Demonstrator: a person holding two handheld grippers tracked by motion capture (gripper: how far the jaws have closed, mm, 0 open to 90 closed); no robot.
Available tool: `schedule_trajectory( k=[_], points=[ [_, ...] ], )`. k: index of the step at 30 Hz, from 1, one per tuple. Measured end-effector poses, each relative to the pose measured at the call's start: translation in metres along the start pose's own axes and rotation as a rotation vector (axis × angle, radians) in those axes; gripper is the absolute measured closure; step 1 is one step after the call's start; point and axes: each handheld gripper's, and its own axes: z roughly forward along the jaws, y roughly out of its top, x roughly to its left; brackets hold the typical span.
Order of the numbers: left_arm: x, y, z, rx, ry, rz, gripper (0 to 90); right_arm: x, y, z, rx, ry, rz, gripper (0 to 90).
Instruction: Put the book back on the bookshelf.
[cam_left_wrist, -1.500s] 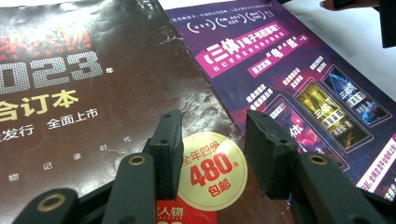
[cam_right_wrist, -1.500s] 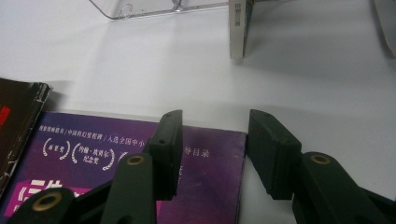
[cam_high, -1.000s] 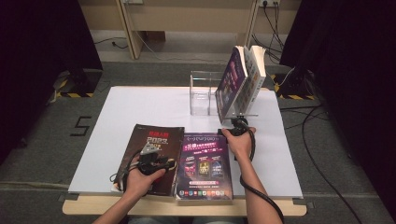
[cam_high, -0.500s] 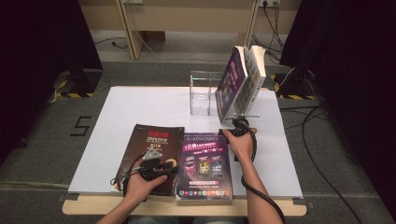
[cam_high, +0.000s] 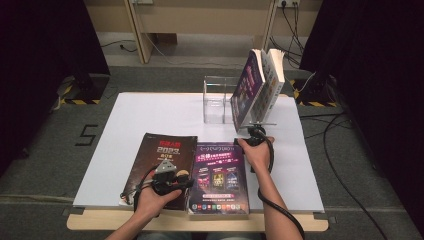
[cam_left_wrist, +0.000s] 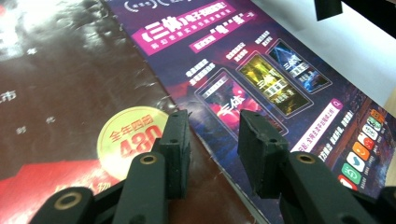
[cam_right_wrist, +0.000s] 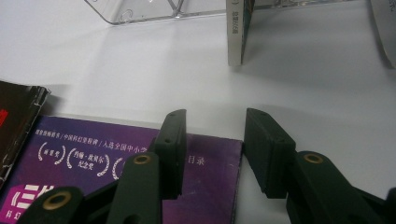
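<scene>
A purple magazine (cam_high: 220, 175) lies flat at the table's front, with a dark magazine (cam_high: 160, 155) touching its left side. My left gripper (cam_high: 186, 182) hovers low over their seam. Its jaws (cam_left_wrist: 214, 126) have just been closing and still stand apart, astride the purple magazine's left edge (cam_left_wrist: 196, 126), with no pad pressing on it. My right gripper (cam_high: 252, 137) is at the purple magazine's far right corner (cam_right_wrist: 224, 154). Those jaws (cam_right_wrist: 215, 119) have also just been closing and remain apart around that corner without pinching it.
A clear acrylic holder (cam_high: 217, 100) stands at the back of the white table (cam_high: 150, 115). A purple-covered book (cam_high: 247, 92) and a pale book (cam_high: 274, 80) lean upright at its right side. Cables trail over the front edge and across the floor at the right.
My left hand has edged slightly to the right, toward the purple magazine. The right hand and the magazines have stayed where they were.
</scene>
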Motion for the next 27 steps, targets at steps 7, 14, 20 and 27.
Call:
schedule_trajectory(
  k=[7,14,20,27],
  points=[
    [-0.003,0.000,0.003,0.005,-0.007,0.010,63.9,0.001,0.000,0.000,-0.002,-0.008,-0.006,59.1],
    [-0.008,-0.001,0.007,0.018,-0.025,0.041,65.5,0.001,0.000,0.000,0.002,-0.001,0.008,59.2],
    [-0.011,-0.002,0.012,0.041,-0.030,0.064,66.9,-0.001,0.001,0.000,0.001,0.009,0.019,59.7],
    [-0.012,-0.001,0.013,0.053,-0.010,0.076,72.3,-0.004,0.001,-0.001,0.005,0.028,0.048,61.3]
  ],
)
